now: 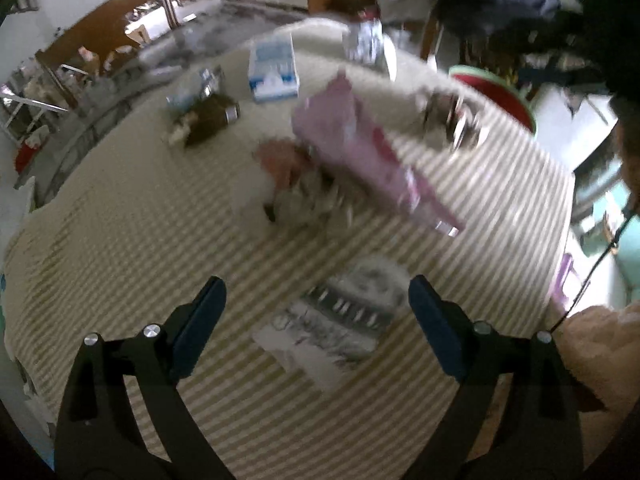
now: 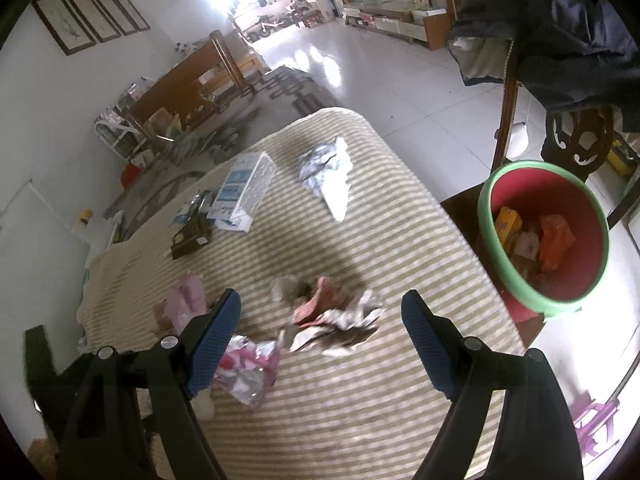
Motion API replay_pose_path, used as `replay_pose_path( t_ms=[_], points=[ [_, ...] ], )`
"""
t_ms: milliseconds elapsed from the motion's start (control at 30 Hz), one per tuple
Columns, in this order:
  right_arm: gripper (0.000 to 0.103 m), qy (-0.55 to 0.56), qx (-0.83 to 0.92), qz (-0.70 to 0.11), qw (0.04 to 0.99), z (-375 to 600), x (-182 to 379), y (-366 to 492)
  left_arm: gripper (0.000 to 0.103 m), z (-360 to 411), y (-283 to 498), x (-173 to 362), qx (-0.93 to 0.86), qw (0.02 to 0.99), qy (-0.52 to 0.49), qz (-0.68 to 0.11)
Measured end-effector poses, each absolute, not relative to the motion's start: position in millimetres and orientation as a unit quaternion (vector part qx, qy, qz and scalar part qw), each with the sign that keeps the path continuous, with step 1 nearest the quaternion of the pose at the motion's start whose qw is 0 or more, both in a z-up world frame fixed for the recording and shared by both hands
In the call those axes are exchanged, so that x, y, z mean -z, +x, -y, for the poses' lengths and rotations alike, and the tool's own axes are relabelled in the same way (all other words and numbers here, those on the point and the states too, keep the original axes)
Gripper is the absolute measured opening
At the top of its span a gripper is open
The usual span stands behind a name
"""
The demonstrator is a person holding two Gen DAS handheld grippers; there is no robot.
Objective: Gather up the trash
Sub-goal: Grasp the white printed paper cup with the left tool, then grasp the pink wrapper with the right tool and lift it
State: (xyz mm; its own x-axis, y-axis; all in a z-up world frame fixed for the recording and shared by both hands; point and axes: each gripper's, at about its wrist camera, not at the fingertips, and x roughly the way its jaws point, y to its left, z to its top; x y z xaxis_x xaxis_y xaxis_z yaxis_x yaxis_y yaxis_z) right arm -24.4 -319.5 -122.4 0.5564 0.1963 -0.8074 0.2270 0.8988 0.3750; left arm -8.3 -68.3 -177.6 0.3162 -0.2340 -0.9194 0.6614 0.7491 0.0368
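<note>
Trash remains scattered on the striped desk (image 2: 400, 240); neither of my tongs has taken anything.

Right tongs (image 2: 320, 336) spread wide, empty, above the crumpled wrappers (image 2: 336, 320): I should lower squarely, pinch the bulk, then carry to the red bin (image 2: 592, 216). Left tongs (image 1: 316, 312) equally apart, empty, over a flattened grey packet (image 1: 340, 320).

No words to read

The blue and white box (image 2: 244, 192) has printing on its side (too blurry and small to make out), and the wrappers show no clear letters or numbers.
</note>
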Motion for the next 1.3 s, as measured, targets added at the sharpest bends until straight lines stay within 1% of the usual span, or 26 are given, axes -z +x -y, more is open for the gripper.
replay_pose_path(
  t_ms=[233,300,333,367,400,567,733,900,1067,1100,1200,1233,1300],
  points=[
    [0.08,0.21,0.008,-0.481,0.851,297.6,119.5,-28.9,0.09,76.0,-12.3,198.6,0.329,0.754,0.208,-0.529],
    [0.08,0.208,0.006,-0.482,0.851,291.8,119.5,-29.1,0.085,78.8,-15.3,203.3,0.336,0.748,0.204,-0.534],
    [0.08,0.206,0.005,-0.483,0.851,288.6,119.5,-28.8,0.076,79.4,-17.2,205.2,0.34,0.745,0.201,-0.537],
    [0.08,0.204,0.003,-0.484,0.851,286.5,119.5,-28.8,0.064,79.4,-19.0,206.2,0.342,0.744,0.198,-0.539],
    [0.08,0.201,0.0,-0.486,0.851,282.4,119.8,-28.1,0.055,79.0,-20.6,207.7,0.34,0.744,0.193,-0.542],
    [0.08,0.184,-0.024,-0.498,0.847,258.7,123.8,-21.8,0.055,63.6,-22.5,202.6,0.322,0.761,0.155,-0.541],
    [0.08,0.138,-0.069,-0.526,0.837,221.5,137.6,-4.6,0.055,24.9,-12.6,183.4,0.259,0.801,0.073,-0.534],
    [0.08,0.098,-0.101,-0.555,0.82,191.5,161.9,11.2,0.055,-15.2,4.7,183.2,0.176,0.816,-0.012,-0.55],
    [0.08,0.082,-0.105,-0.574,0.808,178.6,181.8,19.1,0.056,-32.0,6.5,190.5,0.154,0.816,-0.029,-0.556],
    [0.08,0.08,-0.105,-0.574,0.808,176.8,183.5,19.7,0.057,-34.8,4.9,191.5,0.152,0.815,-0.032,-0.557],
    [0.08,0.07,-0.104,-0.574,0.809,171.3,185.1,22.1,0.064,-42.0,3.4,189.1,0.152,0.816,-0.043,-0.556],
    [0.08,0.069,-0.104,-0.574,0.81,170.8,185.0,22.5,0.069,-44.6,1.6,186.5,0.153,0.818,-0.045,-0.553],
    [0.08,0.068,-0.102,-0.572,0.811,170.4,184.5,22.2,0.072,-47.6,-0.5,181.4,0.152,0.823,-0.045,-0.545]
  ],
)
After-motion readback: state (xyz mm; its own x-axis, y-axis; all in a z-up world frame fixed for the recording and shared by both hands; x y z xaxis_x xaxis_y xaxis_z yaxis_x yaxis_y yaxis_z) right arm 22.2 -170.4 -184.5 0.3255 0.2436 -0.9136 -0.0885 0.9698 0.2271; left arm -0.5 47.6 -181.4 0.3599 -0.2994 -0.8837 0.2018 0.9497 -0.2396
